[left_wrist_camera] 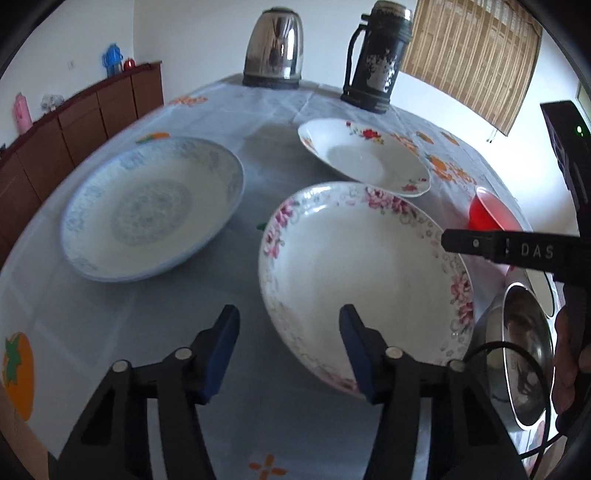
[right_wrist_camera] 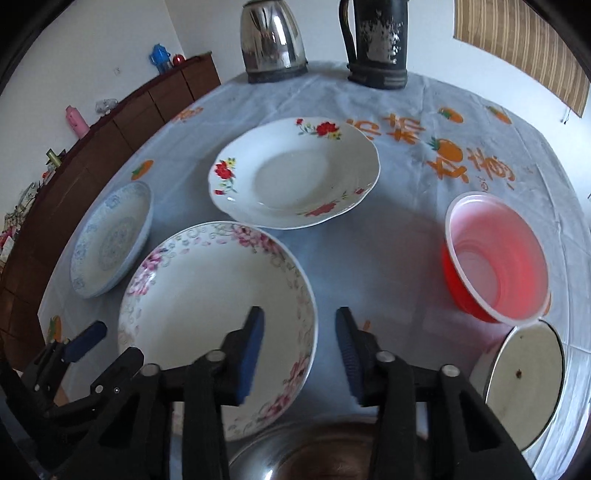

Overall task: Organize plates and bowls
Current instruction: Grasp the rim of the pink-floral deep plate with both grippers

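White walls [left_wrist_camera: 177, 33], a brown sideboard [left_wrist_camera: 92, 110] (left side), a bamboo blind [left_wrist_camera: 476, 55] over daylight.

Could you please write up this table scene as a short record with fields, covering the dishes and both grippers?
surface: table with printed cloth
plates: pink-flower plate; red-flower plate; blue plate
bowls: red bowl; steel bowl
far edge: kettle, flask
left gripper: open, straddling the pink-flower plate's rim
right gripper: open, straddling the same plate's rim
stacking: none yet
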Demonstrator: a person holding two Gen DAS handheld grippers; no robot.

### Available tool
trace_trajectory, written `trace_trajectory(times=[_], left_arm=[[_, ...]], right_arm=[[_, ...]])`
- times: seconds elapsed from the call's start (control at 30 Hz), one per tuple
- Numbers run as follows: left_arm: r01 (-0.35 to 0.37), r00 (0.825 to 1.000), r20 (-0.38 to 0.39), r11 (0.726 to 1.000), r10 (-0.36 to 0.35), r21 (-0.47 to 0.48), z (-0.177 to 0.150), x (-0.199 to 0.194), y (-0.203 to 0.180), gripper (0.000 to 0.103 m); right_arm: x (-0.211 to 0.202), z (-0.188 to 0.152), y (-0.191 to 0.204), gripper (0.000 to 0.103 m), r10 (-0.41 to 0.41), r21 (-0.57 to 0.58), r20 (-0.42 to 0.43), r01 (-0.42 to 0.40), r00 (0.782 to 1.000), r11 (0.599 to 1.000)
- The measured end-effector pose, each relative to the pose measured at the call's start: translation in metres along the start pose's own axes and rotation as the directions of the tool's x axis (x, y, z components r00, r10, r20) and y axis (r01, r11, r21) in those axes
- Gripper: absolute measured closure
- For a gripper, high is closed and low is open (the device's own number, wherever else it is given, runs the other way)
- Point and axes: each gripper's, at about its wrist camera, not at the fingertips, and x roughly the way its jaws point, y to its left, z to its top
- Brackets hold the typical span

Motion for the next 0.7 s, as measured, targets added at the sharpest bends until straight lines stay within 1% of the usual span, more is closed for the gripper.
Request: trace_trajectory(times=[0.07, 0.13, 0.17, 0.2, 0.27, 0.33, 0.4, 0.5, 0.53, 0.57, 0.63, 0.7], left_arm=[[0.002, 1.000, -0.013, 1.000, -0.002, -0.007, 0.002, 0.007, -0.001, 0.052], [0.006, 1.000, -0.019, 1.000, -0.007, -0.008, 0.003, 0.011, -0.003, 0.053], [0.006, 1.000, -0.009, 1.000, -0.006, -0.003, 0.004, 0.012, -0.004, 0.053], [0.012, 1.000, -0.012, 1.000, -0.012, -0.002, 0.005, 0.014, -0.005, 0.053], [0.018, 1.000, -0.013, 1.000, -0.018, 0.002, 0.008, 0.016, -0.006, 0.056], [0.022, 1.000, -0.010, 1.000, -0.022, 0.011, 0.010, 0.017, -0.008, 0.057], [0.016, 1.000, 0.000, 1.000, -0.016, 0.006, 0.011, 0.018, -0.008, 0.057], [0.033, 0.999, 0.012, 0.999, -0.032, -0.019, 0.012, 0.017, -0.004, 0.060], [0.045, 0.999, 0.017, 0.998, -0.044, -0.033, 0.012, 0.016, -0.001, 0.064], [0.056, 0.998, 0.020, 0.997, -0.055, -0.043, 0.013, 0.016, 0.001, 0.066], [0.072, 0.997, 0.025, 0.997, -0.071, -0.041, 0.014, 0.014, 0.004, 0.066], [0.070, 0.997, 0.039, 0.997, -0.069, -0.031, 0.016, 0.009, 0.005, 0.066]], right_arm=[[0.006, 0.005, -0.002, 0.066, 0.012, -0.008, -0.026, -0.013, 1.000, 1.000], [0.013, 0.010, -0.005, 0.066, 0.033, -0.006, -0.051, -0.033, 0.998, 0.999], [0.017, 0.012, -0.007, 0.066, 0.037, -0.003, -0.064, -0.037, 0.997, 0.999], [0.022, 0.015, -0.009, 0.066, 0.027, -0.003, -0.076, -0.027, 0.997, 1.000], [0.030, 0.017, -0.010, 0.073, 0.017, -0.011, -0.104, -0.019, 0.994, 1.000], [0.037, 0.019, -0.013, 0.076, 0.073, 0.009, -0.138, -0.072, 0.988, 0.997], [0.043, 0.019, -0.017, 0.081, 0.144, 0.052, -0.178, -0.136, 0.973, 0.989], [0.043, 0.019, -0.016, 0.081, 0.144, 0.037, -0.189, -0.140, 0.971, 0.989], [0.043, 0.019, -0.017, 0.081, 0.150, 0.038, -0.191, -0.145, 0.970, 0.989], [0.043, 0.018, -0.017, 0.081, 0.153, 0.039, -0.190, -0.148, 0.970, 0.988], [0.041, 0.016, -0.016, 0.081, 0.153, 0.045, -0.189, -0.147, 0.970, 0.988], [0.040, 0.014, -0.017, 0.081, 0.160, 0.071, -0.194, -0.149, 0.968, 0.986]])
